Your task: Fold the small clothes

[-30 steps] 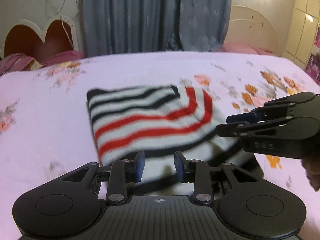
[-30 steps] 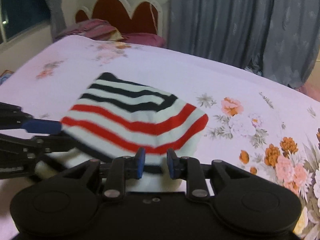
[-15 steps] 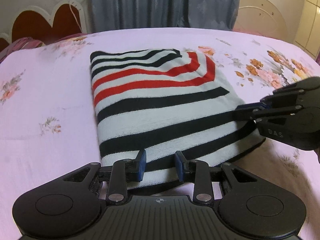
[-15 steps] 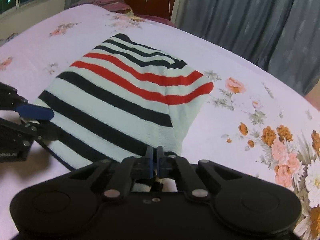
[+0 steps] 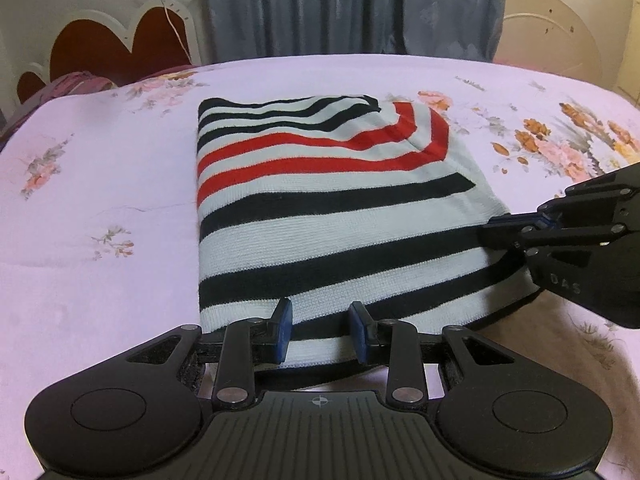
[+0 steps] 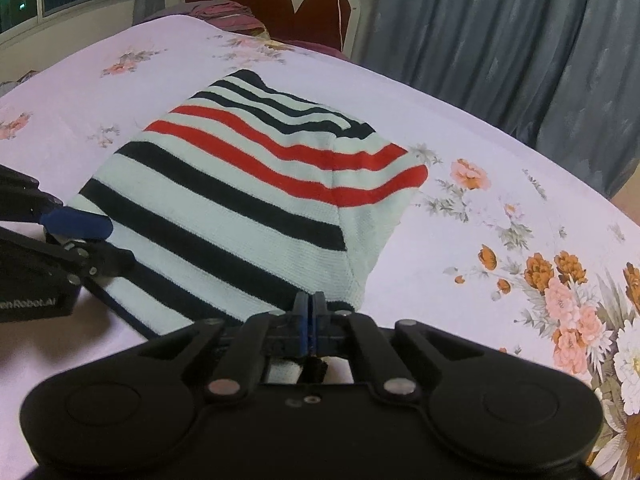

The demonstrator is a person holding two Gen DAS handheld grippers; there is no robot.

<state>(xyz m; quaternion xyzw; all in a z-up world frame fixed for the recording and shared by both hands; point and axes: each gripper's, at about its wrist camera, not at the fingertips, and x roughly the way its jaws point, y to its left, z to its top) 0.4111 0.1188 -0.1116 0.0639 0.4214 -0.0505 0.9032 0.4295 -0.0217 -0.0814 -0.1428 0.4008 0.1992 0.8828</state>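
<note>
The left gripper (image 5: 320,330) is spread, its pads either side of the near hem of the striped garment (image 5: 328,216); the right gripper (image 6: 310,320) is pressed together, pinching that garment's near right corner; ahead of both, the garment lies as a folded rectangle on the floral bedsheet (image 5: 100,208); judging by its layers, one fold looks done, with release or another fold left

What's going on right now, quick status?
Left gripper open at sweater's near edge. Right gripper shut on sweater's corner. Sweater folded on bed. Nothing in the way.
</note>
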